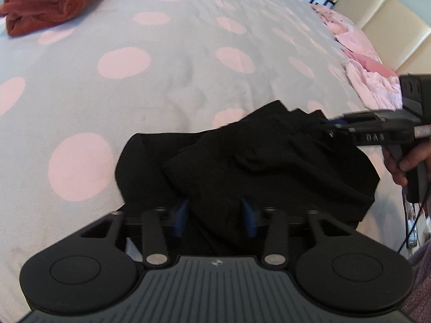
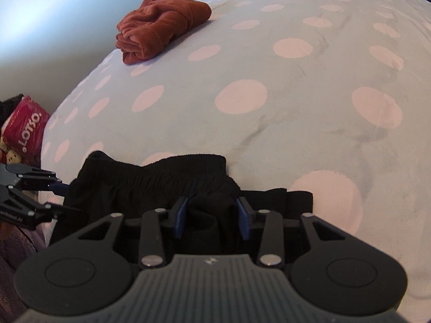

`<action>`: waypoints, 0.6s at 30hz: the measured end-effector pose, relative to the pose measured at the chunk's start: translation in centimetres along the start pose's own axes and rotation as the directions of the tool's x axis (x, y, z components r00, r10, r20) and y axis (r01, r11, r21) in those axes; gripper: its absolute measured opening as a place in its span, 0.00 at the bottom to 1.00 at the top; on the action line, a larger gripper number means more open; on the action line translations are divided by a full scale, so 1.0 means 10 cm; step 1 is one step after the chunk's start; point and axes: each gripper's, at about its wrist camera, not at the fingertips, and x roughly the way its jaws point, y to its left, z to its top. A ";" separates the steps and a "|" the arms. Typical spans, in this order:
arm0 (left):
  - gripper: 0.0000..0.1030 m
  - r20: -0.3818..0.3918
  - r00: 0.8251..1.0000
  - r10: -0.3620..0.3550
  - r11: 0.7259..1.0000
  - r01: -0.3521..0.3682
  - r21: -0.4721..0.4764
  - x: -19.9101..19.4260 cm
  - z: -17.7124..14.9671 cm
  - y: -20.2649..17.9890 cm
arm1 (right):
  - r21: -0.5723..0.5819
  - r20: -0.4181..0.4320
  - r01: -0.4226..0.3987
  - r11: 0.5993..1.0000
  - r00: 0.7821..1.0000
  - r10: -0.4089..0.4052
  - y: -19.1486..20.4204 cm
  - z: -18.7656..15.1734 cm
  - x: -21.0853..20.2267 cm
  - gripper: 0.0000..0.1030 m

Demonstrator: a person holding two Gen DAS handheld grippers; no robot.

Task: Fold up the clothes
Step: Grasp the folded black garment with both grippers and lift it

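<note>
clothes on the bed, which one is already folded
The rust-red fleece garment, a neat folded stack far across the bed. The black shorts lie rumpled by both grippers.

**Hidden and cut off**

Black garment (image 1: 269,167) is running under the left tongs (image 1: 215,215), near edge hidden; whether the pads are pressing it is unclear. Rust-red fleece (image 1: 51,0) is getting cropped by the top edge. Hand (image 1: 404,167) is cut off at right. Red package (image 2: 24,132) is lying half out of frame, print partly readable.
</note>
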 end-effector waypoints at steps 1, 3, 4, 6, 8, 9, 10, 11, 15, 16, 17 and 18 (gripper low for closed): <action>0.28 0.001 1.000 -0.005 1.000 0.005 -0.002 -0.01 0.00 0.01 | 0.005 -0.006 0.003 1.000 1.000 -0.003 -0.01 -0.02 -0.01 0.35; 0.25 0.003 1.000 -0.017 1.000 0.017 -0.005 -0.04 -0.01 0.01 | 0.016 -0.019 0.009 1.000 1.000 -0.009 -0.03 -0.07 -0.03 0.35; 0.22 0.005 1.000 -0.023 1.000 0.023 -0.007 -0.05 -0.01 0.02 | 0.021 -0.026 0.012 1.000 1.000 -0.012 -0.03 -0.09 -0.04 0.36; 0.18 0.010 1.000 -0.016 1.000 0.016 0.007 -0.06 -0.03 -0.01 | 0.028 -0.027 0.010 1.000 1.000 -0.010 -0.04 -0.13 -0.06 0.25; 0.14 0.021 1.000 -0.014 1.000 0.014 0.018 -0.09 -0.04 -0.04 | 0.025 -0.001 0.008 1.000 1.000 -0.008 0.00 -0.15 -0.11 0.10; 0.13 0.028 1.000 -0.013 1.000 0.012 0.021 -0.12 -0.05 -0.05 | 0.017 0.012 0.007 1.000 1.000 -0.007 0.03 -0.14 -0.15 0.08; 0.13 0.036 0.999 -0.011 1.000 0.010 0.025 -0.15 -0.05 -0.07 | -0.002 0.018 0.014 1.000 1.000 -0.014 0.07 -0.13 -0.20 0.08; 0.12 0.047 0.999 -0.012 1.000 0.011 0.028 -0.18 -0.06 -0.08 | -0.023 0.022 0.024 0.999 0.999 -0.023 0.11 -0.12 -0.25 0.08; 0.11 0.061 0.998 -0.034 0.998 0.030 0.060 -0.20 -0.07 -0.17 | -0.036 0.018 0.060 0.998 0.998 -0.060 0.21 -0.13 -0.51 0.07; 0.11 0.058 0.998 -0.038 0.997 0.035 0.064 -0.19 -0.07 -0.19 | -0.030 0.017 0.073 0.997 0.997 -0.072 0.21 -0.16 -0.55 0.07; 0.11 0.052 0.998 -0.038 0.997 0.034 0.066 -0.16 -0.07 -0.20 | -0.023 0.017 0.087 0.996 0.996 -0.087 0.19 -0.19 -0.58 0.07; 0.11 0.047 0.998 -0.036 0.997 0.033 0.067 -0.13 -0.07 -0.21 | -0.015 0.016 0.101 0.995 0.995 -0.101 0.18 -0.22 -0.61 0.07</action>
